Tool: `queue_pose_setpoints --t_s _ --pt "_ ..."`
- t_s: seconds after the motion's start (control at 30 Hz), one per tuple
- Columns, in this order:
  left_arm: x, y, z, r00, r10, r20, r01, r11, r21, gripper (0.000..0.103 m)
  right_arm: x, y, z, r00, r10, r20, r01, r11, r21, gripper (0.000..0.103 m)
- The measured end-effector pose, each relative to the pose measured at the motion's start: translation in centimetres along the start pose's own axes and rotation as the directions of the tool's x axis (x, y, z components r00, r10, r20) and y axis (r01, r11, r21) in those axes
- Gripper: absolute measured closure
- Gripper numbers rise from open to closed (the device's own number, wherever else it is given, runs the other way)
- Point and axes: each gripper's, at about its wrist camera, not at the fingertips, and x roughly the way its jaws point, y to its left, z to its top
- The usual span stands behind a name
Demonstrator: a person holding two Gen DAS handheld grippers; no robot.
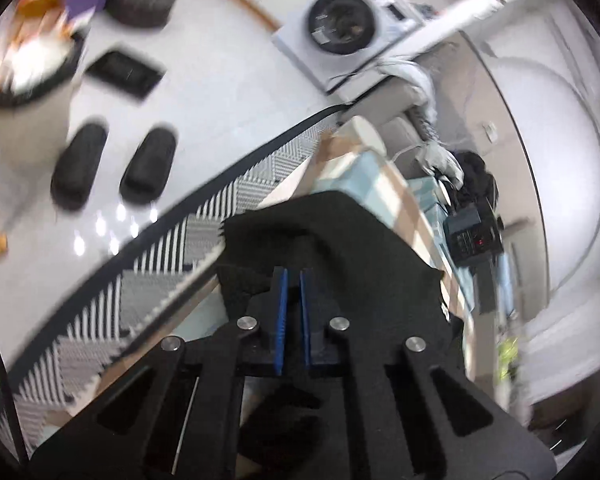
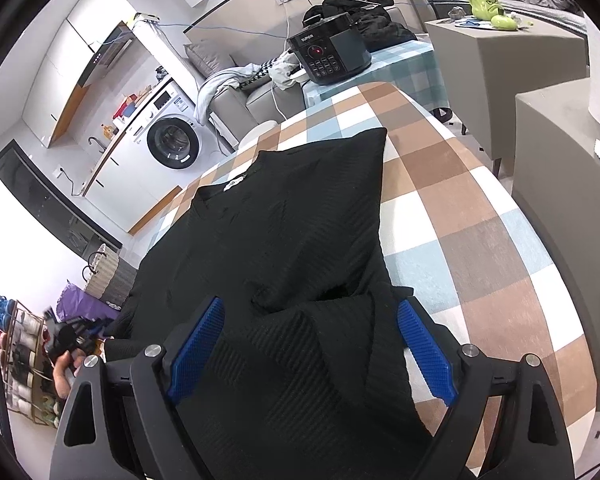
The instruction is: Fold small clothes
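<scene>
On checked tablecloth (image 2: 460,208) our black ribbed knit top (image 2: 300,216) lies partly folded; left gripper (image 1: 294,280) pinched together on its edge, right gripper (image 2: 308,344) spread apart over the hem; more folds left, we judge

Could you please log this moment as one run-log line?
left claw: shut on black top | right claw: open over top | surface: checked tablecloth | fold: not finished
</scene>
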Motion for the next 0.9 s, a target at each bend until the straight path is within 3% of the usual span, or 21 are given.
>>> queue_pose_setpoints --t_s 0.1,0.2,0.33,0.4,0.47,0.53,0.6,0.63,0.67,0.77,0.9 --pt "-1.3 -4.3 -0.4 0.999 0.009 0.047 -0.016 0.988 0.151 0.101 -0.1 -0.4 -0.2 1.0 0.007 -0.004 -0.007 1.0 0.01 0.013" --pt "-2.1 -10.2 -2.3 0.997 -0.046 0.06 0.023 0.941 0.338 0.103 -0.2 -0.5 -0.4 1.0 0.009 -0.003 -0.009 1.0 0.013 0.013" --pt "-1.8 -16.1 -6.8 0.991 -0.122 -0.054 0.132 0.848 0.513 0.103 -0.4 -0.6 -0.5 1.0 0.009 -0.004 -0.009 1.0 0.016 0.013" --pt "-1.4 -16.8 -8.1 0.987 -0.123 -0.1 0.157 0.839 0.52 0.103 -0.4 -0.6 -0.7 1.0 0.01 -0.002 -0.01 1.0 0.019 0.013" --pt "-1.4 -16.1 -8.5 0.984 -0.127 -0.121 0.171 0.854 0.491 0.103 -0.5 -0.7 -0.8 1.0 0.012 -0.003 -0.012 1.0 0.02 0.013" --pt "-1.5 -14.6 -8.0 0.988 -0.1 -0.12 0.143 0.887 0.44 0.099 -0.5 -0.7 -0.8 1.0 0.009 -0.006 -0.009 1.0 0.016 0.013" --pt "-1.6 -12.1 -7.0 0.991 -0.085 -0.106 0.118 0.924 0.364 0.078 -0.4 -0.7 -0.8 1.0 0.012 -0.008 -0.012 1.0 0.022 0.013" --pt "-1.7 -10.5 -6.2 0.992 -0.083 -0.093 0.107 0.947 0.303 0.055 -0.2 -0.7 -0.8 1.0 0.015 -0.012 -0.015 1.0 0.028 0.013" --pt "-1.9 -8.9 -5.3 0.994 -0.081 -0.075 0.097 0.968 0.233 0.04 -0.2 -0.7 -0.8 1.0 0.017 -0.014 -0.016 0.999 0.031 0.013" --pt "-0.9 -3.3 -2.3 0.995 -0.066 -0.069 0.07 0.997 0.046 0.038 0.0 -0.4 -0.9 1.0 0.018 -0.022 -0.018 0.999 0.029 0.013" --pt "0.3 2.7 -0.9 0.993 -0.025 -0.115 0.009 0.991 -0.136 0.038 0.1 0.4 -0.9 1.0 0.01 -0.026 -0.01 1.0 0.013 0.013"
